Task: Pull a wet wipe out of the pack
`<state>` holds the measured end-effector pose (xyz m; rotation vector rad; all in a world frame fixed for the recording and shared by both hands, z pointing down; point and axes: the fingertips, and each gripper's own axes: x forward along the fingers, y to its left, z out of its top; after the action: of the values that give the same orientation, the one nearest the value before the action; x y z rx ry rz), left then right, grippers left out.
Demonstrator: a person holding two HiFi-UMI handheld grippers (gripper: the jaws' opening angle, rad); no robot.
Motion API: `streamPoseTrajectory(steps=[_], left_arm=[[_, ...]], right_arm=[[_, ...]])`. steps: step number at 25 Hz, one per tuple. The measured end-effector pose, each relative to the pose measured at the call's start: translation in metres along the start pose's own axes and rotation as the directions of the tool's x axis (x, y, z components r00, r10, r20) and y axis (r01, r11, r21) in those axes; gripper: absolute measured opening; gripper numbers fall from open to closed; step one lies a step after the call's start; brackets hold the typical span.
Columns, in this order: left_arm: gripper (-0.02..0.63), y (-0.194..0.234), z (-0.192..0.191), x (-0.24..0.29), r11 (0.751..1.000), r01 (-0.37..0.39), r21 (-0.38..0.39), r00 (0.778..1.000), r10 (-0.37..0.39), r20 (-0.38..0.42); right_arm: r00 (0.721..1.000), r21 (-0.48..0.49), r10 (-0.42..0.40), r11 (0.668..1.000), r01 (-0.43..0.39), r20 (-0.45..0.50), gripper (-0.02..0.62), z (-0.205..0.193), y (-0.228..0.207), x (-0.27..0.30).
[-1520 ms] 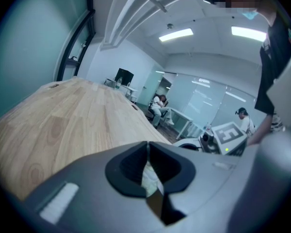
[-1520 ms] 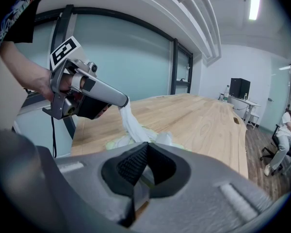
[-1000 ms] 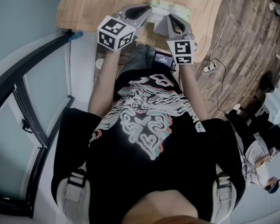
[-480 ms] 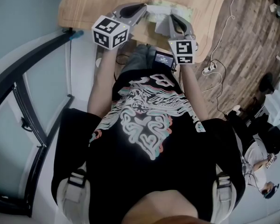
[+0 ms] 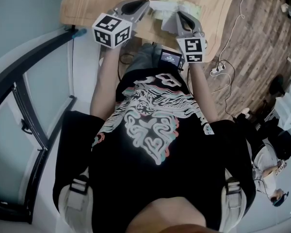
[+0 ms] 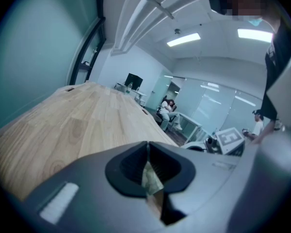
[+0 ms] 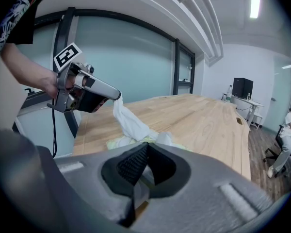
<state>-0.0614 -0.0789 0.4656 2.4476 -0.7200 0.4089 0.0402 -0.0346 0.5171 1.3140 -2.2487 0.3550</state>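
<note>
Fingers of your left gripper are pinched shut on the wet wipe, which stretches up from the pack. Your right gripper has its fingers closed on the pack's near end. That pack lies on the surface, near the edge closest to you.

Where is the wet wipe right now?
Right gripper view, left of centre: the wet wipe stretches from the left gripper's shut jaws down to the pack on the wooden table.
</note>
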Motion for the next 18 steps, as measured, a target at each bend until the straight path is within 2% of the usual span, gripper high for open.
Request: streamPoseTrajectory(steps=[7, 11, 18], left_arm=[[0.003, 0.011, -0.003, -0.013, 0.999, -0.051, 0.009, 0.999, 0.051, 0.008], [0.003, 0.021, -0.009, -0.02, 0.995, -0.095, -0.007, 0.995, 0.095, 0.011], [0.003, 0.032, -0.03, -0.025, 0.988, -0.153, 0.033, 0.987, 0.154, -0.044]], right_arm=[[0.999, -0.061, 0.027, 0.998, -0.026, 0.025, 0.0, 0.005, 0.007, -0.007], [0.999, -0.057, 0.026, 0.998, -0.024, 0.039, 0.0, 0.007, 0.009, -0.014], [0.998, -0.05, 0.022, 0.999, -0.018, 0.064, 0.0, 0.01, 0.01, -0.023]])
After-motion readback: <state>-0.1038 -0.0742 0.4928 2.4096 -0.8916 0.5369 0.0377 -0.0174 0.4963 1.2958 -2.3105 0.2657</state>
